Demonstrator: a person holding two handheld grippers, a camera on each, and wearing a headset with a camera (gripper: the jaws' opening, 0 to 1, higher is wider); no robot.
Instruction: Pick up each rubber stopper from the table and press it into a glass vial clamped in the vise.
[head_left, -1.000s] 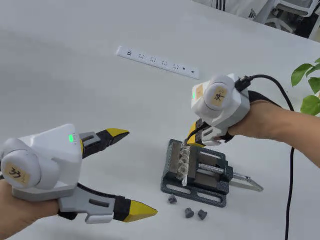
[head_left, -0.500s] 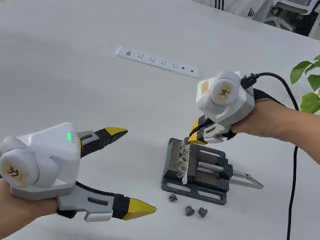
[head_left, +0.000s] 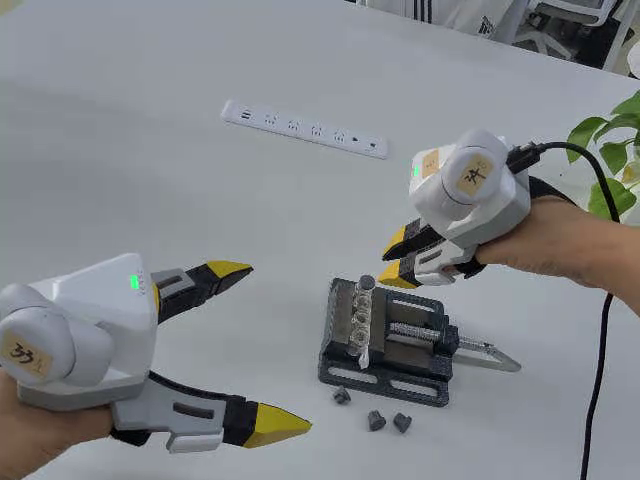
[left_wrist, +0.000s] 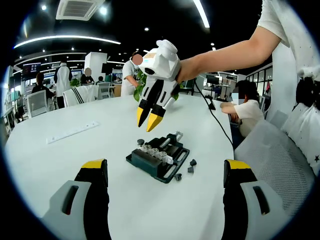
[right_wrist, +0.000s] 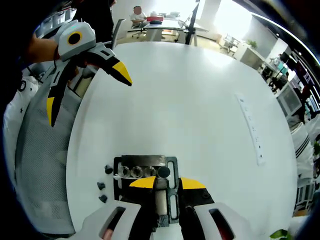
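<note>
In the head view, two grippers are seen over the white tabletop. The white-and-grey left gripper, with black, yellow-tipped fingers, is held at the near left. Its fingers are spread wide and nothing is grasped. The matching right gripper is held just above the far end of the one dark grey metal vise. Its fingers are released, with a narrow gap and nothing between them. What look like four clear glass vials are clamped in a row. The farthest is capped by one dark grey rubber stopper, and three are left uncapped. Three dark grey loose rubber stoppers are counted on the tabletop just near of the vise. One white power strip is laid well beyond. A pale piece at the near end of the row cannot be made out. A green plant is cut off at the right edge.

In the left gripper view, the two wide-set fingers are cut off below. The vise is framed between them, with the right gripper poised above it.

In the right gripper view, part of the vise is hidden under the slightly parted fingers. Four vial mouths, one of them capped, and the three loose stoppers can be counted.
</note>
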